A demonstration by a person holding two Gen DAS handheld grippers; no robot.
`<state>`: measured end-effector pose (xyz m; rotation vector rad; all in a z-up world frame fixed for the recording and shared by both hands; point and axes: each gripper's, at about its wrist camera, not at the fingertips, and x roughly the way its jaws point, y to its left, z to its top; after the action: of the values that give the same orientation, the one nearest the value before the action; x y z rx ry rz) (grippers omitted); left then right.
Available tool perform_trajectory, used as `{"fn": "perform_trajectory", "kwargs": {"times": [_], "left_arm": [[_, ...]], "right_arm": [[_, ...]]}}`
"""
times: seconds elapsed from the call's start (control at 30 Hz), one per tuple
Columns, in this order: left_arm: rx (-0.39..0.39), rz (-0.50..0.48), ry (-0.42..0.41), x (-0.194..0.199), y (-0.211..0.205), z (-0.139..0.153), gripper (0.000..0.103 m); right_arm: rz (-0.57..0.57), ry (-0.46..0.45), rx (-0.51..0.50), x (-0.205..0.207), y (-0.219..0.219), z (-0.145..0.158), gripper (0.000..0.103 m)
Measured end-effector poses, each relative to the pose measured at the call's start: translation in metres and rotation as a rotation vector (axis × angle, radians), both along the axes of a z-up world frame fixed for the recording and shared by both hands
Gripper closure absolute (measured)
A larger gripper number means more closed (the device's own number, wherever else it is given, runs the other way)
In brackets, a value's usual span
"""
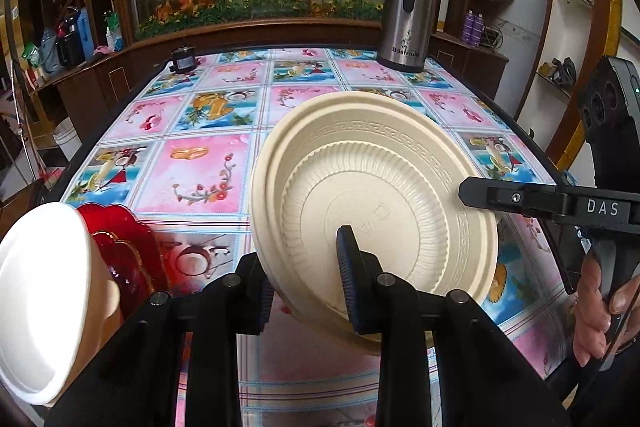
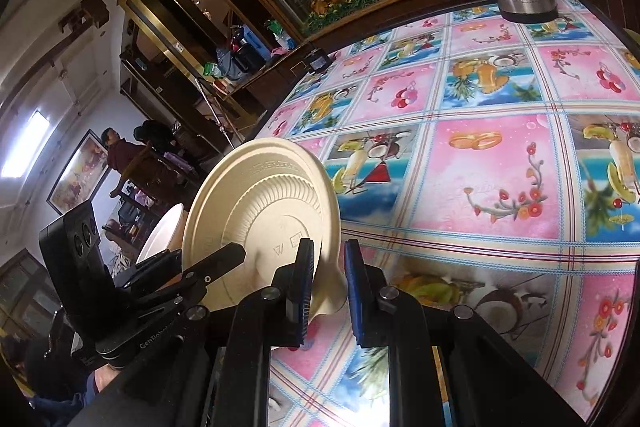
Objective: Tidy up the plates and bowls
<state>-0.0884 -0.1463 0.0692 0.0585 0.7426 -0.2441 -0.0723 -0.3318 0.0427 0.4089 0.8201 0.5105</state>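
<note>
Left wrist view: we see a cream plate (image 1: pixel 372 187), ribbed with a key-pattern rim, tilted, pinched by both the left tool (image 1: pixel 308 287) and the right tool (image 2: pixel 330 287).

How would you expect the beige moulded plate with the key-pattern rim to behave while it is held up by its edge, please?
The beige moulded plate looks thin and pressed, so probably light and slightly flexible. Held tilted by its rim in the left hand-held gripper, it may pivot or slip. Its ribbed wall likely adds stiffness; the matte surface should give grip.
</note>
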Motion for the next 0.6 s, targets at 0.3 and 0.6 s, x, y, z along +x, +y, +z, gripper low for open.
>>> {"fn": "perform_trajectory", "kwargs": {"times": [0.3, 0.6], "left_arm": [[-0.021, 0.023, -0.047, -0.013, 0.019, 0.016, 0.077], [-0.057, 0.067, -0.101, -0.029, 0.047, 0.036, 0.077]], "right_arm": [[0.013, -0.02, -0.026, -0.006, 0.02, 0.017, 0.087], [0.057, -0.053, -0.037, -0.013, 0.051, 0.039, 0.087]]}}
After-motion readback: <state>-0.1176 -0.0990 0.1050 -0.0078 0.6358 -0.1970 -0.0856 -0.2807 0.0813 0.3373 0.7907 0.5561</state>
